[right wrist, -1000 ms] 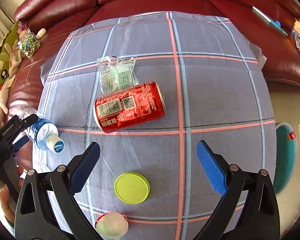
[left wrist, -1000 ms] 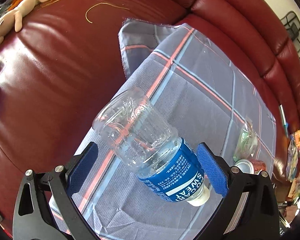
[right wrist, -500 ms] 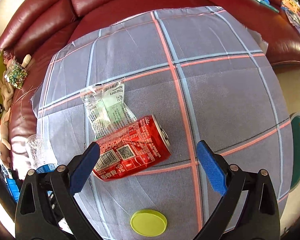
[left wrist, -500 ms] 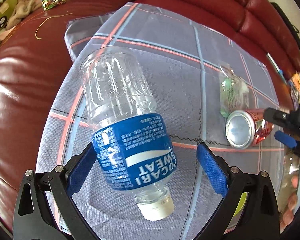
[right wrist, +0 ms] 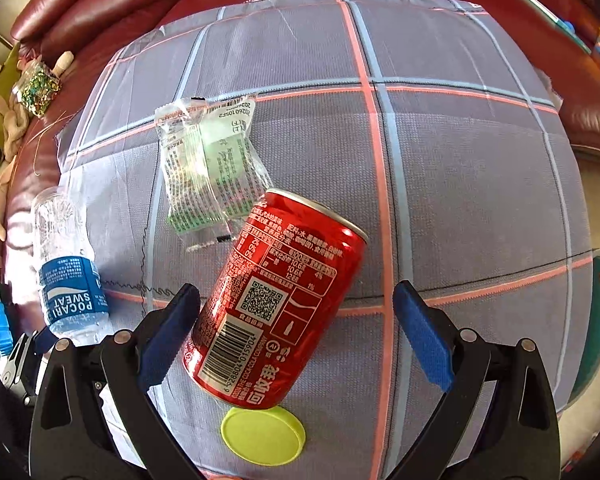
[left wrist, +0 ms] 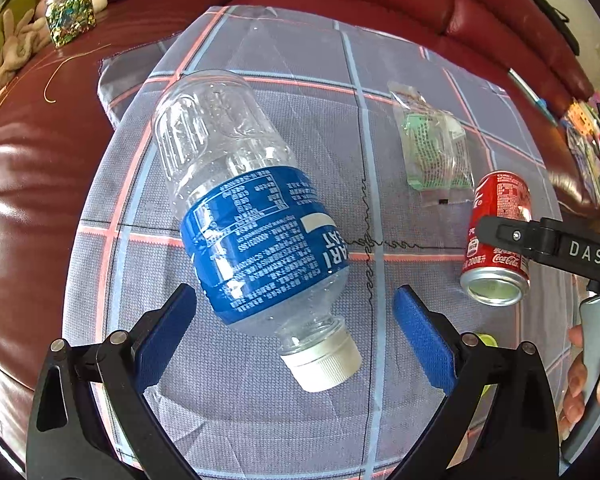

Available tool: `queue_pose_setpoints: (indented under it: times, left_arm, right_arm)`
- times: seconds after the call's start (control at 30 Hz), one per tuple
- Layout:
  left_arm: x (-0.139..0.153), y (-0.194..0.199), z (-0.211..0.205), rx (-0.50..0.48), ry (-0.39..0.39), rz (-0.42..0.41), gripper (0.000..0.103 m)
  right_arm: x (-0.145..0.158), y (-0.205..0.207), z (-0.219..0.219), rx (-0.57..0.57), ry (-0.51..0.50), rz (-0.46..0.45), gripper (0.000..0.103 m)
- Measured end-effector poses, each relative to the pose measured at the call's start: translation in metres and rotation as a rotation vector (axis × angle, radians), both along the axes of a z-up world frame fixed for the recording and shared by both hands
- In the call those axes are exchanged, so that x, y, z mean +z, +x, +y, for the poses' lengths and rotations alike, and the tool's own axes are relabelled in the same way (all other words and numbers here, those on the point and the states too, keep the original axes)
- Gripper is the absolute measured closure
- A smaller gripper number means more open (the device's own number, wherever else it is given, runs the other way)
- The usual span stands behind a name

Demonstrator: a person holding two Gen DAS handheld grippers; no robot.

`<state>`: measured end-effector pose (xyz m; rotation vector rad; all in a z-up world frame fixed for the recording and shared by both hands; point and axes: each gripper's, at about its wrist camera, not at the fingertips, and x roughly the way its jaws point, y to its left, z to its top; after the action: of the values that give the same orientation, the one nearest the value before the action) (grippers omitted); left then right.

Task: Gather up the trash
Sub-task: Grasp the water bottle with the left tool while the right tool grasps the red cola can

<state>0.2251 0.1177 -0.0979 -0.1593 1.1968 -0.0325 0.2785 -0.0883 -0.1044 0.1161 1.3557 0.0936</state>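
Red can (right wrist: 276,300) lies between my right gripper (right wrist: 296,332) fingers (spread wide); my left gripper (left wrist: 294,334) fingers spread wide around the bottle (left wrist: 244,220).

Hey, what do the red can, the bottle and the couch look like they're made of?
Red can: likely aluminium, with a glossy printed wall and a bare silvery rim. Bottle: clear thin plastic, see-through, with a blue film label and white ribbed cap. Couch: dark red leather or imitation; shiny, creased, cushioned.
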Motion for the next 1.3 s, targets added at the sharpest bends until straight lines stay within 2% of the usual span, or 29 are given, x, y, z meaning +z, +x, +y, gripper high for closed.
queue_pose_setpoints:
  times: [0.3, 0.43, 0.6, 0.63, 0.67, 0.8, 0.97, 1.1, 1.17, 1.2, 1.3]
  left_arm:
    - [0.001, 0.005, 0.006, 0.032, 0.0, 0.002, 0.004]
    - [0.004, 0.003, 0.012, 0.041, 0.008, 0.001, 0.004]
    - [0.005, 0.004, 0.026, 0.075, -0.006, 0.004, 0.004]
    - [0.006, 0.004, 0.028, 0.081, -0.007, 0.002, 0.004]
    - [0.006, 0.004, 0.031, 0.088, -0.006, 0.0, 0.004]
    - [0.007, 0.003, 0.037, 0.104, -0.006, 0.006, 0.004]
    - [0.007, 0.007, 0.041, 0.133, 0.006, 0.019, 0.004]
    - [0.005, 0.021, 0.044, 0.159, 0.059, 0.023, 0.004]
    - [0.003, 0.024, 0.045, 0.162, 0.045, 0.028, 0.016]
    - [0.001, 0.024, 0.045, 0.157, 0.028, 0.03, 0.03]
    - [0.003, 0.019, 0.036, 0.127, 0.075, -0.003, 0.03]
  right_arm:
    - [0.006, -0.007, -0.013, -0.008, 0.045, 0.008, 0.011]
    - [0.005, -0.008, -0.011, 0.007, 0.072, 0.014, 0.026]
    - [0.002, -0.006, -0.008, 0.011, 0.082, 0.021, 0.026]
    - [0.003, -0.006, -0.008, 0.017, 0.081, 0.015, 0.04]
    - [0.004, -0.005, -0.006, 0.027, 0.084, 0.005, 0.042]
    - [0.018, -0.01, 0.0, 0.083, 0.039, -0.076, 0.043]
    - [0.024, -0.017, -0.01, 0.081, 0.02, -0.091, 0.043]
    - [0.02, -0.025, -0.023, 0.074, 0.014, -0.074, 0.043]
    - [0.018, -0.028, -0.029, 0.068, 0.02, -0.061, 0.042]
    - [0.017, -0.029, -0.031, 0.07, 0.02, -0.056, 0.042]
    - [0.012, -0.03, -0.033, 0.08, 0.023, -0.039, 0.042]
